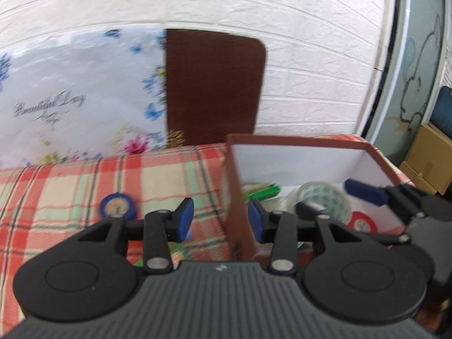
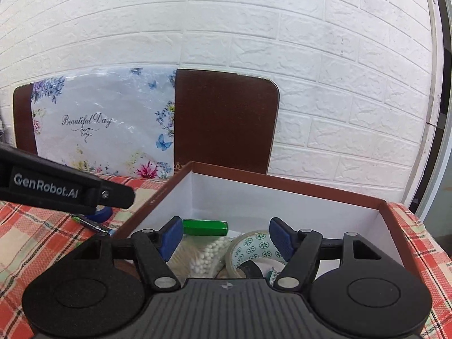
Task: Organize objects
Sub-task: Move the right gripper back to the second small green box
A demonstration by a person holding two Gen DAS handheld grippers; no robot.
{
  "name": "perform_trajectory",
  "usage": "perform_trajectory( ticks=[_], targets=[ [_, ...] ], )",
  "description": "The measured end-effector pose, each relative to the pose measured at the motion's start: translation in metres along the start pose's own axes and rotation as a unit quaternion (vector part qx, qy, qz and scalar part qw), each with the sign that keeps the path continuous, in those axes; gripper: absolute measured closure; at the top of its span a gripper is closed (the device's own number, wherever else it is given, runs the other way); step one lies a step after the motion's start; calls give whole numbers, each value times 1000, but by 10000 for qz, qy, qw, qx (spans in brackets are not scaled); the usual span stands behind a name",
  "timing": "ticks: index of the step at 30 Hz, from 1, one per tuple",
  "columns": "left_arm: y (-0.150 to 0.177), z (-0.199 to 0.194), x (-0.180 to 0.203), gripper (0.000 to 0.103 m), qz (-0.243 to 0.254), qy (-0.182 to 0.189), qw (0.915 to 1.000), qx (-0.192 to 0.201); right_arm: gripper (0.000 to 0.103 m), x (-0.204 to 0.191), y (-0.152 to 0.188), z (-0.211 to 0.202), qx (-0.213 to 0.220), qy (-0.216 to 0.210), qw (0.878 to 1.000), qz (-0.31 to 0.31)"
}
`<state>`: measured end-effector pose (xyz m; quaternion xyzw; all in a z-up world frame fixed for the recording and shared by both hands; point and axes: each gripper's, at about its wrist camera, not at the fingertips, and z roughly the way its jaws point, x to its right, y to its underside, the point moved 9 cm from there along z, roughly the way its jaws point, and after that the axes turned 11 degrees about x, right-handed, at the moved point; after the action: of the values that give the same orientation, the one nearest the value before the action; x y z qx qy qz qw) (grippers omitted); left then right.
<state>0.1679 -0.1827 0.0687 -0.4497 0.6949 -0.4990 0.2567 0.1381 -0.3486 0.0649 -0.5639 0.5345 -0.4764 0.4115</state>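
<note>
One blue tape roll point(image 1: 118, 206) is left out on the checked cloth point(image 1: 56, 186), and the left gripper point(image 1: 220, 220) is the nearer one.

The roll is seen lying flat, just outside the box's point(image 1: 234, 186) left wall, ahead and to the left of the left fingers; being round, no long axis has to be matched. The left jaws are parted with nothing between the pads, and they straddle the box's left wall. The right gripper point(image 2: 226, 238) is held over the box interior, jaws apart and empty, above the cotton swabs point(image 2: 206, 257), patterned tape point(image 2: 254, 245) and green item point(image 2: 204, 227) already inside. A leftward shift of the left hand is judged to be needed.
</note>
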Motion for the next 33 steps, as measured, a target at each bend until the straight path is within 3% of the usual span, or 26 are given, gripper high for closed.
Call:
perform_trajectory(
  ticks=[9, 16, 21, 24, 27, 33],
  targets=[
    [40, -21, -62, 57, -166, -532, 9981, -276, 37, -33, -10, -29, 247, -249, 9994, 6],
    [86, -26, -123, 57, -448, -1092, 9911, -619, 36, -82, -11, -52, 559, -1009, 9933, -61],
    [117, -27, -164, 56, -683, -1466, 9840, -744, 38, -132, 23, -46, 135, -1541, 9873, -370],
    [120, -32, -170, 48, -410, -1468, 9875, -407, 40, -156, 46, -34, -245, -1701, 9844, -372],
    [124, -34, -170, 43, -135, -1448, 9893, -123, 40, -171, 63, -21, -492, -1661, 9841, -395],
    [124, -33, -174, 41, -245, -1425, 9895, 44, 38, -179, 82, 0, -646, -1393, 9861, -629]
  ],
)
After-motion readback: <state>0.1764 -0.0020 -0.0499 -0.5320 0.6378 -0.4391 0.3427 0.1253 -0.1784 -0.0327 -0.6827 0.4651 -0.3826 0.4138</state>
